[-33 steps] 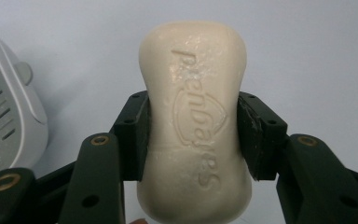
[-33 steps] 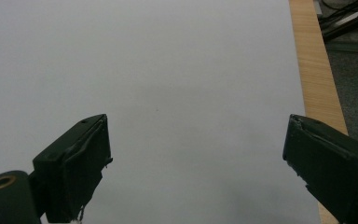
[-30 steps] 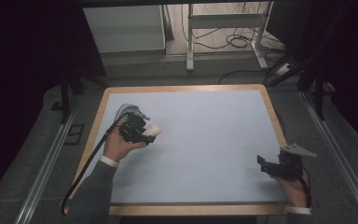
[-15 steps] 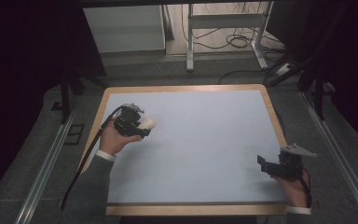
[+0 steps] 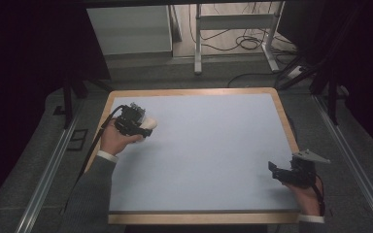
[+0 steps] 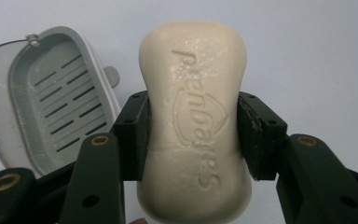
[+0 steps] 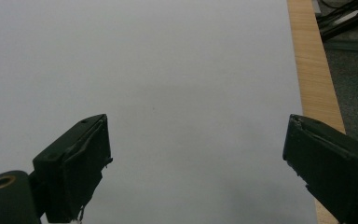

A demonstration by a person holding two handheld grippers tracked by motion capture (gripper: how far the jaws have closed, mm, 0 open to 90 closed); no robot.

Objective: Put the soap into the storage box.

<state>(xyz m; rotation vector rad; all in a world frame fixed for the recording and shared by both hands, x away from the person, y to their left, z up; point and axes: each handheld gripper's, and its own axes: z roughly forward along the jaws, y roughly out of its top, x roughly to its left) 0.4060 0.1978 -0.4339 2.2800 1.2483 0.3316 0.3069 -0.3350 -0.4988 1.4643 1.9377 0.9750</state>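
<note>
Both grippers are in my sight: nearest, my right gripper rests by the table's near right corner, jaws wide and empty. Farther off, my left gripper clamps the soap bar, with the grey soap dish lying open just beyond.

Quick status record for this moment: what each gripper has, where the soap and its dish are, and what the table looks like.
left gripper: shut on the bar of soap, jaws pressing its two long sides
bar of soap: cream, embossed lettering facing up, lifted above the table
soap dish: grey, slotted bottom, open, beside the soap, apart from it
right gripper: open, nothing between the jaws, near the table's right edge
table: pale blue top with a wooden rim
</note>
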